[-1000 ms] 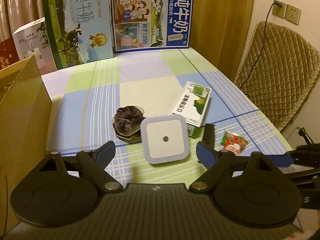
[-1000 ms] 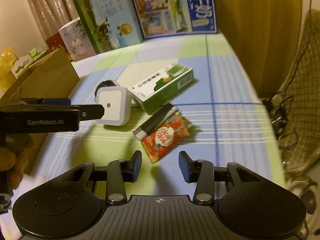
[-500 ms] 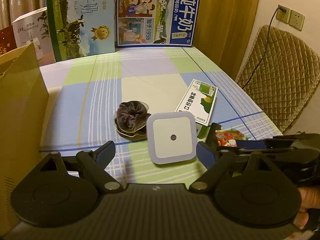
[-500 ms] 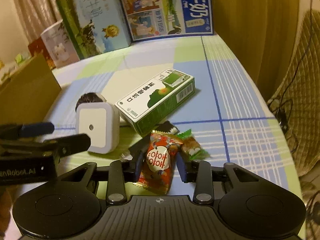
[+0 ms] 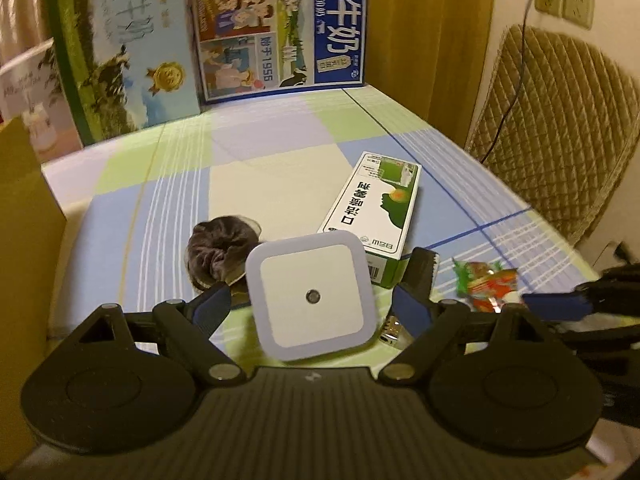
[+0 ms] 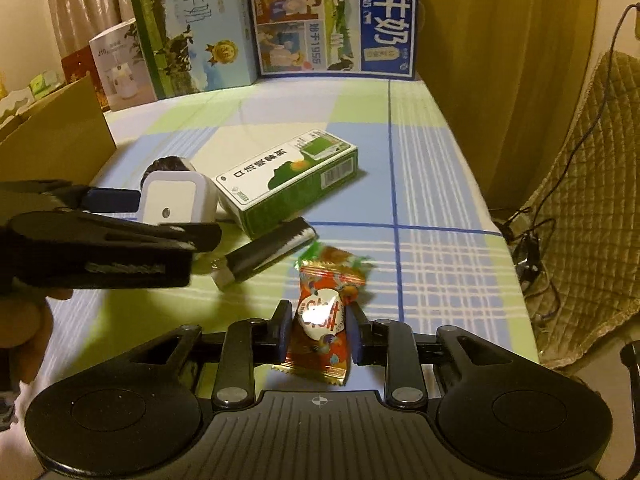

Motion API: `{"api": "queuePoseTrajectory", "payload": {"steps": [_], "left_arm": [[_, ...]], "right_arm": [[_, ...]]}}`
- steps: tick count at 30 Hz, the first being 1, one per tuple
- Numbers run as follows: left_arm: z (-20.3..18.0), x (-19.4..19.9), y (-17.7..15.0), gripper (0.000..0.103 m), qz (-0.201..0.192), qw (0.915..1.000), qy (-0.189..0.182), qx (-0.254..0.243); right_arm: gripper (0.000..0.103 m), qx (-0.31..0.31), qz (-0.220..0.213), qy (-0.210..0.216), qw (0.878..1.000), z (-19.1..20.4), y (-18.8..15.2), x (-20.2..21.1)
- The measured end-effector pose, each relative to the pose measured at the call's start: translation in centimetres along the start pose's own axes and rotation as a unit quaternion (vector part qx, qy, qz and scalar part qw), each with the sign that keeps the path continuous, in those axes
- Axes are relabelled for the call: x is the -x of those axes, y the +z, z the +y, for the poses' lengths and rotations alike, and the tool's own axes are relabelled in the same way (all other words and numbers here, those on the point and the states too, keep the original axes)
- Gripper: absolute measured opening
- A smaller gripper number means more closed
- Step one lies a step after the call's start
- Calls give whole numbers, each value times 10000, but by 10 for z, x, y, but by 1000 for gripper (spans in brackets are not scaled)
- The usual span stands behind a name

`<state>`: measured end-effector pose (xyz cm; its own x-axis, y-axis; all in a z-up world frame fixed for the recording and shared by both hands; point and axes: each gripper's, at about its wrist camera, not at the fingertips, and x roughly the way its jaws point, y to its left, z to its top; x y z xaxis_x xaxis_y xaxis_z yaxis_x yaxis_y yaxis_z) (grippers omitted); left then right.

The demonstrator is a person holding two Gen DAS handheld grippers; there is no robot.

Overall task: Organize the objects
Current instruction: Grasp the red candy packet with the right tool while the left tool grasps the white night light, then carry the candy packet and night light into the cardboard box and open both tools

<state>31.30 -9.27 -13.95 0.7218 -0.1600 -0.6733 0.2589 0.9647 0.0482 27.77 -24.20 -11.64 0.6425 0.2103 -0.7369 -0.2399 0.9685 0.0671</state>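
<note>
jaws closed on a sweet, jaws spread around a night light.
the red candy wrapper (image 6: pixel 320 334) is pinched by the right gripper (image 6: pixel 319 326) above the checked tablecloth (image 6: pixel 420 184); the white night light (image 5: pixel 312 298) sits between the wide left gripper (image 5: pixel 310 306) fingers, beside the green box (image 5: pixel 374 210).

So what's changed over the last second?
The right tongs moved onto the red candy packet and shut on it. The left tongs moved closer around the white night light, not yet shut. The green box stayed put.
</note>
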Motion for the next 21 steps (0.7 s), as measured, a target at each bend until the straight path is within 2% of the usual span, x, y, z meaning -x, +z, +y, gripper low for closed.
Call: {"api": "queuePoseTrajectory", "payload": {"steps": [1,3,7,14,21], "left_arm": [[-3,-3,0,79,19,9999,72,-119],[-7,-6,0,66,32,9995,206,-243],[-5,-1,-3,64,60,9996,201,-211],[0,33,-25,64,207,9997,23,-123],[-2,45,-31,63,64,9999,23,-101]], "right_arm": [[26,0,-17,9,10000,0,-1,1],[28,44,-55,-15,10000,3,-1,1],[35,67,-45,-29,10000,7,0,-3],[32,73,-14,-163,9998,8,-6,-3],[32,69,-1,-167,9998,9,-6,-2]]}}
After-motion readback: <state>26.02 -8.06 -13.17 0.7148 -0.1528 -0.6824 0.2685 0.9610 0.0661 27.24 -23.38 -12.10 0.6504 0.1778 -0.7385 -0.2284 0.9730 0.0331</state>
